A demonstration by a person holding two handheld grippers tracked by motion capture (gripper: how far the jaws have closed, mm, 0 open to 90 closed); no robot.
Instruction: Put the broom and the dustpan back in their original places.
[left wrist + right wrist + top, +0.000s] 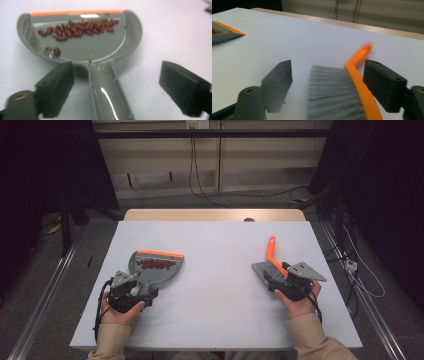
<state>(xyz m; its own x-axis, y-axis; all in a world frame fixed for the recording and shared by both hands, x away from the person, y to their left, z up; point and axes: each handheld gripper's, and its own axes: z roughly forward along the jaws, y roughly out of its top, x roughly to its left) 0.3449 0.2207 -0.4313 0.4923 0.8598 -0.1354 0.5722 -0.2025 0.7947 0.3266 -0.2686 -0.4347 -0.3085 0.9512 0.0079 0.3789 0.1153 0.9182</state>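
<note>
A grey dustpan point(156, 266) with an orange front lip lies on the white table at the left, and red beans point(80, 28) with a few small green bits are gathered near the lip. My left gripper point(144, 289) is open, and its jaws stand wide on either side of the dustpan handle point(107, 97) without touching it. At the right lies a brush point(271, 260) with an orange handle point(358, 75) and grey bristles point(332, 95). My right gripper point(276, 278) is open around the brush, and the orange handle runs close along one jaw.
The white table point(220, 310) has a wooden strip point(215, 214) along its far edge. Cables point(200, 180) trail over the floor beyond it, and metal rails point(40, 305) run along both sides. A broad bare stretch of table separates the dustpan from the brush.
</note>
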